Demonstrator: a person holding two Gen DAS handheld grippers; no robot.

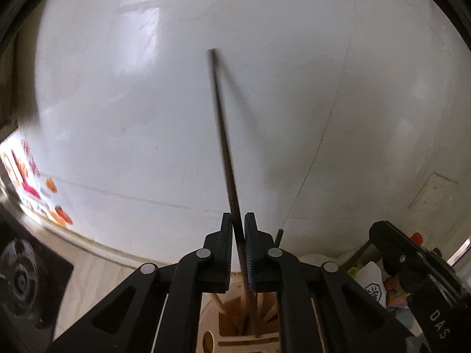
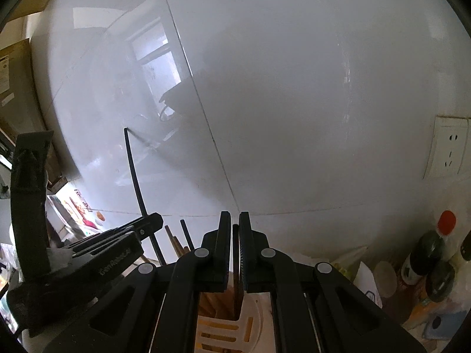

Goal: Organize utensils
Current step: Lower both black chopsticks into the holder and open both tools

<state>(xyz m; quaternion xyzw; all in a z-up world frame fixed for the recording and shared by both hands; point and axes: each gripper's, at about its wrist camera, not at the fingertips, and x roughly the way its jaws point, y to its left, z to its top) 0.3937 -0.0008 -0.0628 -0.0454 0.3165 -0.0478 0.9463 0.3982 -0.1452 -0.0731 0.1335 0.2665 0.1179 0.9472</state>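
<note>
In the left wrist view my left gripper (image 1: 238,217) is shut on a long dark chopstick (image 1: 223,135) that rises steeply against the white wall. Its lower end runs down into a cream slotted utensil holder (image 1: 212,335), where several wooden chopsticks (image 1: 219,303) stand. In the right wrist view my right gripper (image 2: 235,216) is shut on a second dark chopstick (image 2: 235,235). Only a short tip of it shows above the fingers, and it stands in the same holder (image 2: 217,332). The left gripper (image 2: 153,223) shows at the left with its long chopstick (image 2: 132,170). More chopsticks (image 2: 176,244) stand between the two.
A white tiled wall (image 2: 294,103) is close behind. A wall socket (image 2: 447,147) is at the right, with bottles (image 2: 426,247) and a paper cup (image 2: 385,276) below it. A stove burner (image 1: 20,279) and colourful packaging (image 1: 29,182) lie to the left.
</note>
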